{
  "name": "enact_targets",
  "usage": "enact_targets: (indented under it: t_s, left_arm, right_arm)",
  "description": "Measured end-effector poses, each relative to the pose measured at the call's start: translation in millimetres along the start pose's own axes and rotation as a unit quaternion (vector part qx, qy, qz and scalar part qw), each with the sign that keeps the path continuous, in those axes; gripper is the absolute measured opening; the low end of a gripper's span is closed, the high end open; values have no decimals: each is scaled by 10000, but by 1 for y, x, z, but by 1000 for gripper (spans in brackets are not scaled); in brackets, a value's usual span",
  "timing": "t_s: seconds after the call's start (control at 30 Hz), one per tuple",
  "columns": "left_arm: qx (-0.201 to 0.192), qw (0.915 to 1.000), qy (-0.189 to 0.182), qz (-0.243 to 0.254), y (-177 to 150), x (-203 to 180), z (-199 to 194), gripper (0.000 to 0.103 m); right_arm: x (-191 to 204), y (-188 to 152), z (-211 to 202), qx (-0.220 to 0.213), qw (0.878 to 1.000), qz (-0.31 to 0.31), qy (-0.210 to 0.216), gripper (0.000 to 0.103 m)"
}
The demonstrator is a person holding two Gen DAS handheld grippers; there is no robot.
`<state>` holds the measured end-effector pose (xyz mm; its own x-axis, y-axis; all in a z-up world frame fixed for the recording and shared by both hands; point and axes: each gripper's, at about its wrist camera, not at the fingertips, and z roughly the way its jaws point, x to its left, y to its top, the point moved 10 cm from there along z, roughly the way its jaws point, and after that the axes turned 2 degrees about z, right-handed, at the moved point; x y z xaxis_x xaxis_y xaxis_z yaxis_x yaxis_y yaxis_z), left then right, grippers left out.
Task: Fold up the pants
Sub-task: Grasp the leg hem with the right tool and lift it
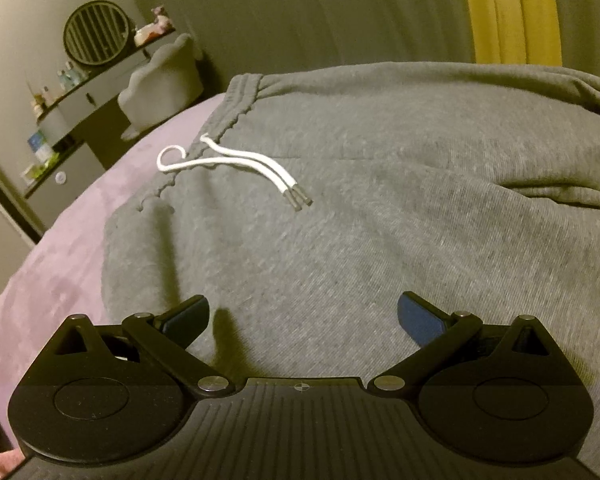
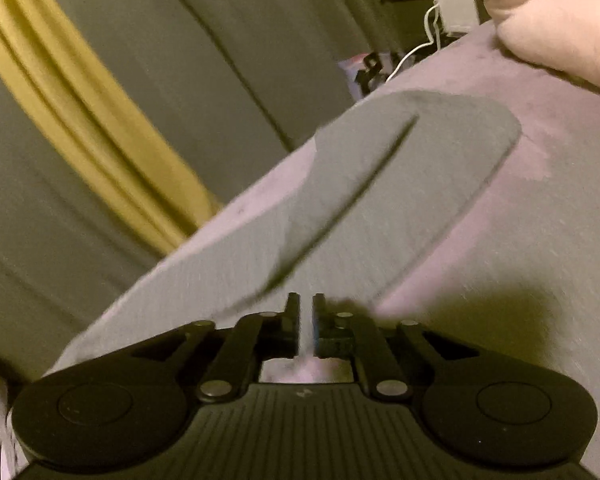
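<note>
Soft, floppy grey sweatpants [image 1: 380,208]: take the waistband [image 1: 236,108]. Left hand-held gripper [image 1: 302,316] gapes wide; right hand-held gripper [image 2: 308,312] stands barely apart, empty.

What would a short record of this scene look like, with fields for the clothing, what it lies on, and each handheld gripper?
garment: grey pants, spread flat, waistband toward the left in the left wrist view
drawstring: white drawstring, lying loose on the fabric near the waistband
surface: purple bedcover
left gripper: left gripper, jaws wide apart above the pants, nothing between them
right gripper: right gripper, jaws with a narrow gap; whether cloth is pinched cannot be told
picture quality: right wrist view blurred
background: yellow curtain, dressing table with round mirror
</note>
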<state>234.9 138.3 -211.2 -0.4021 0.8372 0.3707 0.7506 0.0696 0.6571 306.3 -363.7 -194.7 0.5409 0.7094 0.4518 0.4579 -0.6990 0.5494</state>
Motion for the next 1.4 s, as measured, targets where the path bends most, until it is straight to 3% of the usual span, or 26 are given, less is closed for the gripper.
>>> enact_targets:
  t_s: [0.03, 0.07, 0.13, 0.17, 0.23, 0.27, 0.33, 0.4, 0.5, 0.57, 0.67, 0.77, 0.87, 0.93, 1.0, 1.1, 1.23, 1.4]
  left_arm:
    - [-7, 10000, -1, 12, 0, 0, 0, 103]
    - [-25, 10000, -7, 19, 0, -1, 0, 103]
    - [-45, 10000, -27, 21, 0, -1, 1, 103]
    - [-51, 10000, -36, 17, 0, -1, 0, 103]
    - [-47, 10000, -53, -11, -1, -1, 0, 103]
    - [-44, 10000, -59, -23, -1, -1, 1, 103]
    - [-57, 10000, -58, -12, -1, -2, 1, 103]
    - [-63, 10000, -70, 1, -1, -1, 1, 103]
    - [-34, 9999, -161, -38, 0, 0, 1, 103]
    - [-20, 9997, -223, -64, 1, 2, 2, 103]
    - [-120, 9995, -276, -28, 5, 4, -3, 103]
    - [-427, 9986, -310, -67, 17, 10, -16, 103]
    - [-788, 9944, -640, -285, 44, 17, -31, 103]
    - [-888, 9921, -867, -198, 72, 13, -29, 103]
    - [-697, 9914, -1091, -178, 103, 9, -14, 103]
    - [-110, 9904, -1345, -307, 150, 4, 29, 103]
    - [390, 9904, -1269, -384, 204, -3, 88, 103]
    - [999, 9848, -1277, -623, 225, -10, 138, 103]
  right_arm:
    - [5, 3, 10, 28, 10000, 60, -57, 43]
    - [10, 6, 19, 21, 9998, 177, -39, 63]
    - [14, 12, 36, -47, 9993, 380, -51, 67]
    - [14, 14, 42, -89, 9986, 500, -154, 65]
    - [8, 13, 58, -63, 9969, 746, -235, 53]
    - [5, 8, 67, 32, 9960, 837, -303, 39]
    - [2, 3, 73, -42, 9961, 806, -355, 27]
    - [0, 6, 72, -77, 9963, 803, -281, 8]
    - [-11, 13, 45, -166, 9900, 1381, 254, 5]
    - [-12, 17, 3, -508, 9871, 1390, 612, 5]
    - [-22, 0, -60, -661, 9873, 1139, 894, 5]
    - [-53, -34, -95, -579, 9923, 830, 716, 5]
    - [-91, -74, -70, -340, 9988, 340, 110, 5]
    - [-108, -96, -52, -315, 9983, 485, 73, 4]
    - [-102, -93, -55, -529, 9981, 327, 23, 4]
    - [-97, -95, -58, -635, 9979, -136, 1, 5]
    - [-107, -88, -58, -657, 9976, 75, 194, 5]
    - [-105, -89, -62, -801, 9966, -85, 160, 5]
